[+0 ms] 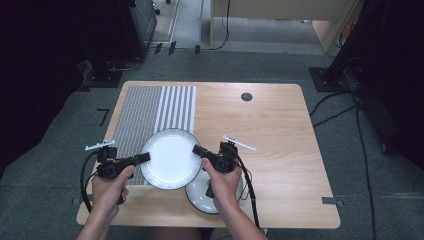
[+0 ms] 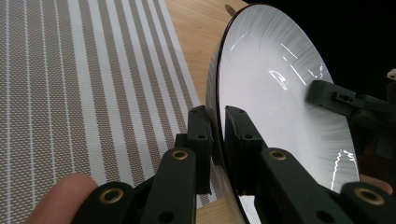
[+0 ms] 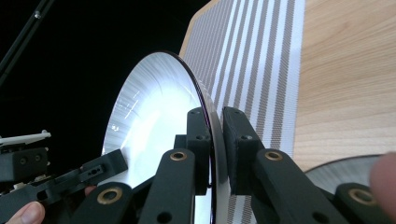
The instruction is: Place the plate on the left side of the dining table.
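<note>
A white plate (image 1: pixel 170 158) with a dark rim hangs above the table, held from both sides. My left gripper (image 1: pixel 145 158) is shut on its left rim and my right gripper (image 1: pixel 197 149) on its right rim. In the left gripper view the plate (image 2: pixel 275 93) stands on edge between my black jaws, with the left gripper (image 2: pixel 218 135) pinching the rim and the other gripper's jaw on the far edge. In the right gripper view the right gripper (image 3: pixel 215 140) clamps the plate (image 3: pixel 149 116) the same way. A second white plate (image 1: pixel 200 196) lies on the table under my right hand.
A striped grey and white placemat (image 1: pixel 152 112) lies on the left half of the wooden table (image 1: pixel 270 130), partly under the lifted plate. A small dark round hole (image 1: pixel 246 97) sits near the table's far edge. Cables run along the floor to the right.
</note>
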{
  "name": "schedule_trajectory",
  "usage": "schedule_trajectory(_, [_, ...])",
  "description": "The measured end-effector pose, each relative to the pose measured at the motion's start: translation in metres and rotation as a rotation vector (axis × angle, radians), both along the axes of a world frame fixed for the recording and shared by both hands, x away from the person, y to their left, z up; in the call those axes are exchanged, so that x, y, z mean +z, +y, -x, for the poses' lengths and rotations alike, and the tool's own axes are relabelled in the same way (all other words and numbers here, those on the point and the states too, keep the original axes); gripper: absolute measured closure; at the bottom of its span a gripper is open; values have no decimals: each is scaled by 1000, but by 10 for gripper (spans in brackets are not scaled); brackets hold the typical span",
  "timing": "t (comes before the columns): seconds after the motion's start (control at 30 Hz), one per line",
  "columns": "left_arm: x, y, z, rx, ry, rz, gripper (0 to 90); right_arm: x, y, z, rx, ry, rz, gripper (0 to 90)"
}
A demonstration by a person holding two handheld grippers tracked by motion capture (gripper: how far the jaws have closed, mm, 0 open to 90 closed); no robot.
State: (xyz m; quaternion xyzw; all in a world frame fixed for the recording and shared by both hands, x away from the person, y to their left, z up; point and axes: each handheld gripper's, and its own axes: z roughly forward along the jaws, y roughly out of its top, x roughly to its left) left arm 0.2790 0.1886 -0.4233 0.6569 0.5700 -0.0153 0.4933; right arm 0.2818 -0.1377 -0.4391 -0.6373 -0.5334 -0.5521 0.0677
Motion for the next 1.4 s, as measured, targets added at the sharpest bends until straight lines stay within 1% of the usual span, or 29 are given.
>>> schedule_trajectory(0.17, [1,9,-3,19,2,7,818,2,9,-5,11,0,10,823])
schedule_trajectory(0.27, [1,15,-4,28,3,3,819,2,15,-9,19,-4,17,825])
schedule_trajectory(0.4, [2,22,-7,40,1,-1,821,1,23,-13,30,3,18,827])
schedule_trajectory(0.6, [4,34,-13,58,3,7,823,4,36,-22,43,1,27,829])
schedule_trajectory(0.8, [4,43,-21,71,9,-4,822,5,47,-34,45,16,38,831])
schedule_trajectory(1.03, [2,52,-32,87,21,-3,824,4,59,-48,50,25,54,834])
schedule_trajectory(1.2, [2,55,-41,92,27,-11,823,1,63,-59,54,36,53,835])
schedule_trajectory(1.4, [1,57,-56,91,38,-1,825,2,65,-70,53,33,63,836])
